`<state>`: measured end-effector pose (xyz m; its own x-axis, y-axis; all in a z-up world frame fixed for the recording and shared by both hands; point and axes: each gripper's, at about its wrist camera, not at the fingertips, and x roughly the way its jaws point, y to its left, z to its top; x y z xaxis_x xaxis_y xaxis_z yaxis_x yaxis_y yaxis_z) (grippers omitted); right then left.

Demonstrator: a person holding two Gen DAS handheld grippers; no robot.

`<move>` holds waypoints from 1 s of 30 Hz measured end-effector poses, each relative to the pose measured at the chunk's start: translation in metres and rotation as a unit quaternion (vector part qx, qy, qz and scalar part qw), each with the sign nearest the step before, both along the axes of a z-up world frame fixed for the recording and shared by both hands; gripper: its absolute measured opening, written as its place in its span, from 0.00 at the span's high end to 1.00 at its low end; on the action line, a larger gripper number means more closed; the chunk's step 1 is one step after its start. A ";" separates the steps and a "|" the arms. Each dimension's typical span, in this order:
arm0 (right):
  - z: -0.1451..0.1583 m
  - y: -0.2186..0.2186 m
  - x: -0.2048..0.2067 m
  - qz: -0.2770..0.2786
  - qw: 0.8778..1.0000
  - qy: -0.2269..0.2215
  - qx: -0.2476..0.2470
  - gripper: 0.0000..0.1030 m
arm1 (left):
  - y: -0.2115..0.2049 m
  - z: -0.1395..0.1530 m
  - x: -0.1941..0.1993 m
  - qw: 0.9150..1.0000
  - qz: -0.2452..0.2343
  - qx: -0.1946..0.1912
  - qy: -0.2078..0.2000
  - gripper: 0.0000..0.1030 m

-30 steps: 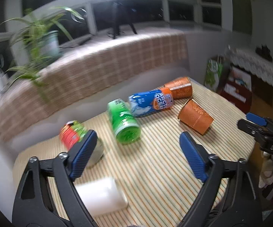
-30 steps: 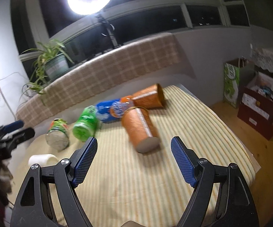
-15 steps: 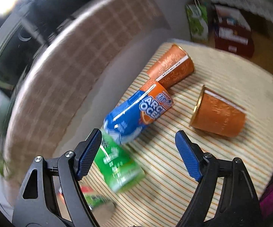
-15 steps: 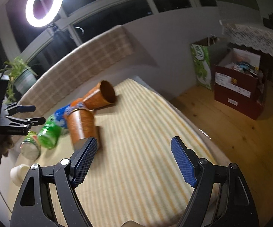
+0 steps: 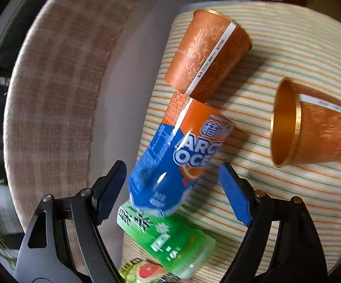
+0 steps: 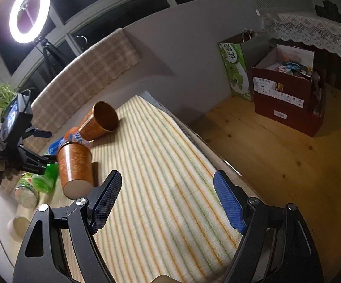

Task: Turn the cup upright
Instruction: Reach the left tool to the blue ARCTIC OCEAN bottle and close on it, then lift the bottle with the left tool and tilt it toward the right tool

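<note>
Several cups lie on their sides on a striped tablecloth (image 5: pixel 288 47). A blue and orange cup (image 5: pixel 182 155) lies between the open jaws of my left gripper (image 5: pixel 172 186), which hovers over it without touching. A green cup (image 5: pixel 168 238) lies just below it. Two orange cups lie nearby, one at the back (image 5: pixel 208 52) and one at the right (image 5: pixel 317 127). My right gripper (image 6: pixel 168 200) is open and empty above the cloth, with the nearer orange cup (image 6: pixel 76 165) to its left. The left gripper also shows there (image 6: pixel 17 146).
A red-labelled cup (image 5: pixel 144 271) and a white cup (image 6: pixel 17 226) lie at the table's left end. A checked bench back (image 6: pixel 87 70), a plant (image 6: pixel 0 99) and a ring light (image 6: pixel 28 11) stand behind. Boxes (image 6: pixel 288 94) sit on the wooden floor at the right.
My left gripper has dropped and moved in over the blue and orange cup, which now lies between its jaws. My right gripper has swung right, toward the table's far edge.
</note>
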<state>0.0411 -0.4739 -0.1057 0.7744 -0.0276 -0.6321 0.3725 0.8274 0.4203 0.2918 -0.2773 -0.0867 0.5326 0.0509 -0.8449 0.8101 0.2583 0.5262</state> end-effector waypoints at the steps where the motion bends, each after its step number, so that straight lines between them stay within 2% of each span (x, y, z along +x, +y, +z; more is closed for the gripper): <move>1: -0.001 -0.002 0.000 -0.002 1.000 0.001 0.001 0.22 | -0.002 -0.003 0.004 1.000 -0.002 0.006 0.003 0.19; 5: -0.005 -0.008 0.001 -0.011 1.000 0.007 0.005 0.22 | -0.006 -0.016 0.019 0.999 -0.012 0.032 0.010 0.19; 12: -0.011 -0.012 0.007 -0.017 1.000 0.017 0.019 0.22 | -0.006 -0.040 0.035 0.998 -0.033 0.056 0.028 0.19; 17: -0.011 -0.011 0.011 -0.016 1.000 0.018 0.017 0.22 | -0.003 -0.055 0.044 0.997 -0.037 0.050 0.036 0.20; 19: -0.012 -0.010 0.012 -0.017 1.000 0.020 0.016 0.22 | 0.000 -0.056 0.048 0.998 -0.038 0.043 0.040 0.29; 23: -0.013 -0.009 0.014 -0.018 0.999 0.025 0.016 0.22 | 0.004 -0.046 0.054 0.998 -0.041 0.039 0.036 0.31; 30: -0.011 -0.006 0.015 -0.017 0.999 0.027 0.014 0.22 | 0.023 -0.044 0.036 0.998 -0.050 0.043 0.023 0.31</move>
<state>0.0562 -0.4798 -0.1171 0.7383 -0.0347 -0.6736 0.4227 0.8020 0.4221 0.3276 -0.2539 -0.1310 0.4992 0.0725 -0.8635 0.8534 0.1313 0.5044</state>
